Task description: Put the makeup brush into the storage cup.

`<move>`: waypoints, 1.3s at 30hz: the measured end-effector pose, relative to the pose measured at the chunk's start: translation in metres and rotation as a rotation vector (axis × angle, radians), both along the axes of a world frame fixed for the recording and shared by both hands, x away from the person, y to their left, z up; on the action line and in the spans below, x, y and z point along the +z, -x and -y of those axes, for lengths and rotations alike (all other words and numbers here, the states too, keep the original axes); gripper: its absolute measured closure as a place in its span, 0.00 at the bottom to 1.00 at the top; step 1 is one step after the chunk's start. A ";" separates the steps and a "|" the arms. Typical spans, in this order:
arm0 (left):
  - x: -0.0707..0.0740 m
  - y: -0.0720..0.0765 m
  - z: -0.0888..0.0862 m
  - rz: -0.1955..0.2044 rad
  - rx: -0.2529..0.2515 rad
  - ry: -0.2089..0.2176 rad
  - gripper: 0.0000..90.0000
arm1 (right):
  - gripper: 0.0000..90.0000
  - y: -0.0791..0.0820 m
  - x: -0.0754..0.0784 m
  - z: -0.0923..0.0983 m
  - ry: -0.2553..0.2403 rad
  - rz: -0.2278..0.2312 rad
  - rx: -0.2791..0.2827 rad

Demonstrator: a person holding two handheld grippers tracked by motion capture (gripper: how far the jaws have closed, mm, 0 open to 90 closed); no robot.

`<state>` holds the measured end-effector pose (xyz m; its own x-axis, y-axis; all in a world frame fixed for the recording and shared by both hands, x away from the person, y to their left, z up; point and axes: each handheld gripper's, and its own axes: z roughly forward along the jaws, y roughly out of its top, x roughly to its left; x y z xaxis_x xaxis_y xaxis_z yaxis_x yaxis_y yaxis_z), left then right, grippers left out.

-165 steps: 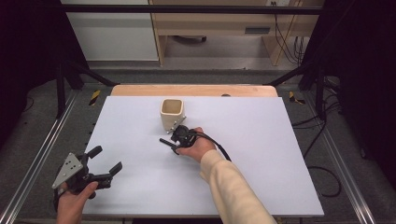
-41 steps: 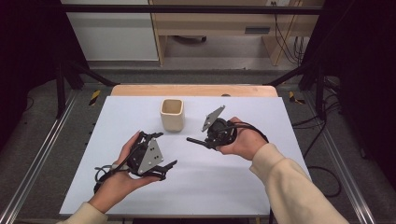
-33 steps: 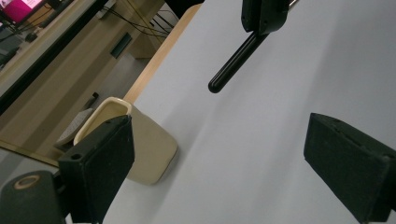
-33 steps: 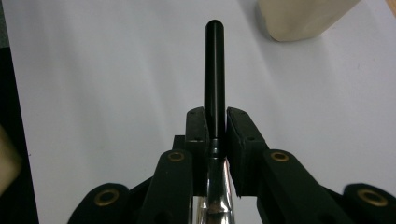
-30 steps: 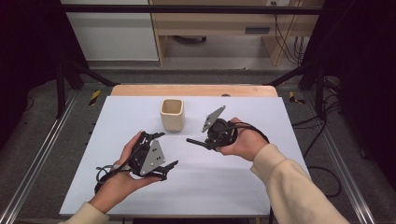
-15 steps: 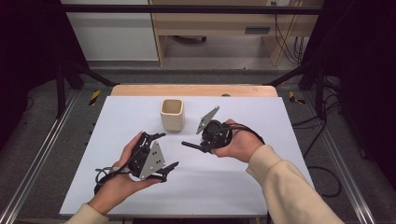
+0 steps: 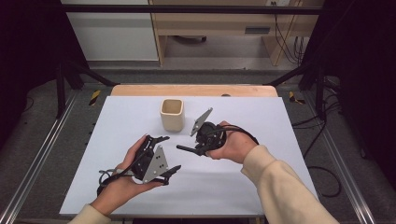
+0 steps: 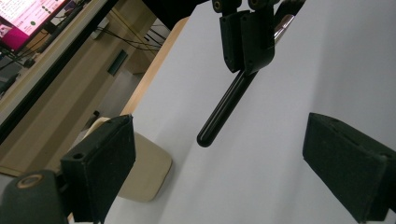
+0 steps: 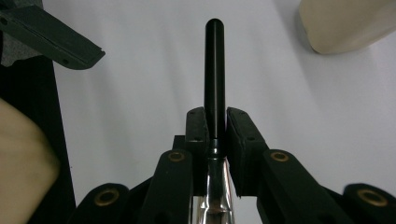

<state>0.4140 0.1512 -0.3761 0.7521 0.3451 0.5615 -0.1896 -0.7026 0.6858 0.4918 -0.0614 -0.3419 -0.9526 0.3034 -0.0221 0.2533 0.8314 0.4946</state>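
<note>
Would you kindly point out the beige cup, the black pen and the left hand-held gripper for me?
Cup (image 7: 173, 114): high view, on its front wall.
Pen (image 9: 214, 70): right gripper view, on its black barrel.
Left hand-held gripper (image 8: 224, 172): left gripper view, midway between its open jaws.

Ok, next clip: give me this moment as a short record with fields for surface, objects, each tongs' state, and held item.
surface: white table
objects: beige cup, black pen
right tongs: shut on the black pen, pen tip pointing toward the left tongs
left tongs: open, nothing between the pads
cup: upright, apart from both tongs
</note>
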 end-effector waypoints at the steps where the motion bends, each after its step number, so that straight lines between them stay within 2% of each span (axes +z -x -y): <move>1: -0.001 0.000 0.001 0.002 -0.003 -0.004 0.11 | 0.88 0.000 0.000 0.000 0.001 -0.004 -0.002; 8: -0.004 0.000 0.006 0.005 -0.020 -0.021 0.14 | 0.88 0.000 -0.001 -0.003 0.006 -0.007 0.009; 11: -0.006 -0.001 0.009 0.012 -0.023 -0.043 0.15 | 0.88 0.001 -0.003 -0.004 0.005 -0.015 0.010; 21: -0.011 -0.002 0.017 0.027 -0.044 -0.062 0.21 | 0.88 0.002 -0.004 -0.009 0.007 -0.031 0.022; 27: -0.014 -0.005 0.019 0.023 -0.053 -0.092 0.25 | 0.88 0.003 -0.004 -0.010 0.008 -0.045 0.029; 28: -0.016 -0.005 0.020 0.019 -0.055 -0.085 0.26 | 0.88 0.003 -0.004 -0.010 0.008 -0.047 0.029; 29: -0.016 -0.006 0.020 0.021 -0.057 -0.105 0.27 | 0.88 0.003 -0.004 -0.011 0.009 -0.047 0.029; 31: -0.017 -0.007 0.021 0.022 -0.060 -0.112 0.29 | 0.88 0.003 -0.004 -0.011 0.010 -0.053 0.029; 32: -0.019 -0.007 0.022 0.019 -0.061 -0.100 0.29 | 0.88 0.003 -0.004 -0.011 0.013 -0.054 0.031; 34: -0.019 -0.007 0.022 0.023 -0.066 -0.116 0.32 | 0.88 0.003 -0.004 -0.012 0.012 -0.056 0.033; 39: -0.022 -0.007 0.024 0.028 -0.072 -0.117 0.38 | 0.88 0.003 -0.005 -0.014 0.014 -0.065 0.032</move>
